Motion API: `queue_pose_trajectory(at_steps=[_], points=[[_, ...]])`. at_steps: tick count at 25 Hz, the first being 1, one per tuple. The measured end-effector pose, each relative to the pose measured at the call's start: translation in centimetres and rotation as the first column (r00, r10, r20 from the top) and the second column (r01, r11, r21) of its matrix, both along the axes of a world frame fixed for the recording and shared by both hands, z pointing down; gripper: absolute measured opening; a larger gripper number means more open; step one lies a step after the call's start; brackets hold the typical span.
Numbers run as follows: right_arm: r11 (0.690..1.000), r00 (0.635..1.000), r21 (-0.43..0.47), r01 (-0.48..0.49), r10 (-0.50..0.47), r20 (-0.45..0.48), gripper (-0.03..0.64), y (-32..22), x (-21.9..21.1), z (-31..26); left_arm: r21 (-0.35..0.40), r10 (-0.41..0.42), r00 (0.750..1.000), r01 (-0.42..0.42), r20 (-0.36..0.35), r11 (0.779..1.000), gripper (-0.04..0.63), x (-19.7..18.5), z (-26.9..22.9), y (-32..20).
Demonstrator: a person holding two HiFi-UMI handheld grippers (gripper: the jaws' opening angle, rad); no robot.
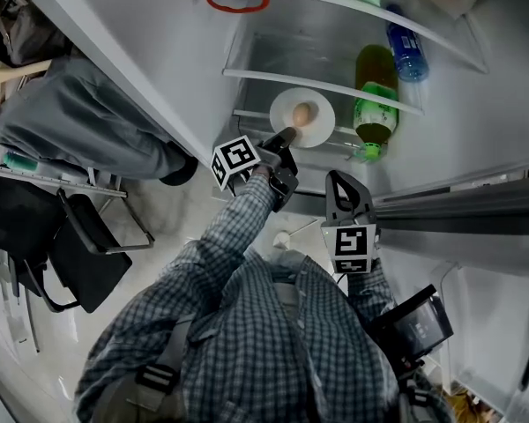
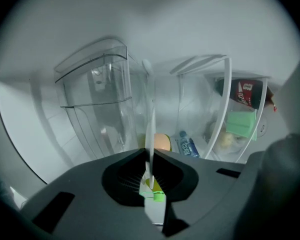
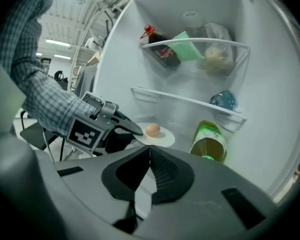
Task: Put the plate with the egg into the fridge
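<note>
- At the far left of the head view, a black chair (image 1: pixel 84 267) stands on the floor. Above it, a person's leg (image 1: pixel 79 126) in grey trousers is beside the fridge's (image 1: pixel 476 148) outer wall.
- Near the middle, a checked sleeve (image 1: pixel 238 227) leads to the left gripper (image 1: pixel 286 136), which reaches into the open fridge. Its fingers are closed on the near rim of the plate (image 1: pixel 320 132).
- From the left gripper view, the left gripper (image 2: pixel 149 160) has the plate (image 2: pixel 150 109) edge-on, pinched between both fingers. The egg (image 2: pixel 163 142) shows just behind them.
- On the white plate, the egg (image 1: pixel 301 114) lies close to the centre. The plate is over the lower shelf (image 1: pixel 251 104); I cannot tell whether it rests on the shelf.
- From the right gripper view, the plate (image 3: pixel 164 138) with the egg (image 3: pixel 152 130) is level, and the left gripper (image 3: pixel 136 131) is at its left rim.
- Right of the sleeve and nearer to the body, the right gripper (image 1: pixel 337 180) is outside the shelves. In its own view the right gripper (image 3: pixel 150 150) has the fingers fully together, with nothing between them.
- Further right, a green bottle (image 1: pixel 375 104) is near the plate without touching it.
- Beyond it, on a higher shelf, is a blue-capped bottle (image 1: pixel 407 53).
</note>
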State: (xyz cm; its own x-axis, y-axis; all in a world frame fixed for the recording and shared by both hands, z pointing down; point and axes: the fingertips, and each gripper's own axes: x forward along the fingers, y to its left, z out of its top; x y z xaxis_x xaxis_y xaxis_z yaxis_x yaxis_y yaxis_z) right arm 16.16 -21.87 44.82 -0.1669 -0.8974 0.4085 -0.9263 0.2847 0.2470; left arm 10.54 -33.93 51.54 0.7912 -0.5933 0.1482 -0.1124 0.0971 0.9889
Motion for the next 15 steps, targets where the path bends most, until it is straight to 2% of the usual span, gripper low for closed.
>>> queue_pose_trajectory(at_steps=[3, 7, 10, 15], points=[[0.999, 0.990, -0.013, 0.034, -0.035, -0.139, 0.006, -0.6, -0.1, 1.0, 0.001, -0.007, 1.000, 0.007, 0.015, 1.000, 0.025, 0.0, 0.4, -0.3], [0.997, 0.958, -0.009, 0.072, -0.071, -0.277, 0.007, -1.7, -0.4, 2.0, -0.016, -0.001, 1.000, 0.001, 0.023, 1.000, 0.025, 0.3, 1.1, -0.3], [0.993, 0.914, -0.008, 0.115, -0.109, -0.390, 0.007, -2.5, -0.8, 2.3, -0.031, -0.011, 1.000, 0.012, 0.017, 0.999, 0.025, 0.3, 1.4, -0.4], [0.980, 0.817, -0.045, 0.194, -0.186, -0.546, 0.008, -3.6, -1.4, 3.5, -0.034, -0.013, 1.000, 0.013, 0.006, 0.999, 0.025, 0.4, 1.5, -0.5]])
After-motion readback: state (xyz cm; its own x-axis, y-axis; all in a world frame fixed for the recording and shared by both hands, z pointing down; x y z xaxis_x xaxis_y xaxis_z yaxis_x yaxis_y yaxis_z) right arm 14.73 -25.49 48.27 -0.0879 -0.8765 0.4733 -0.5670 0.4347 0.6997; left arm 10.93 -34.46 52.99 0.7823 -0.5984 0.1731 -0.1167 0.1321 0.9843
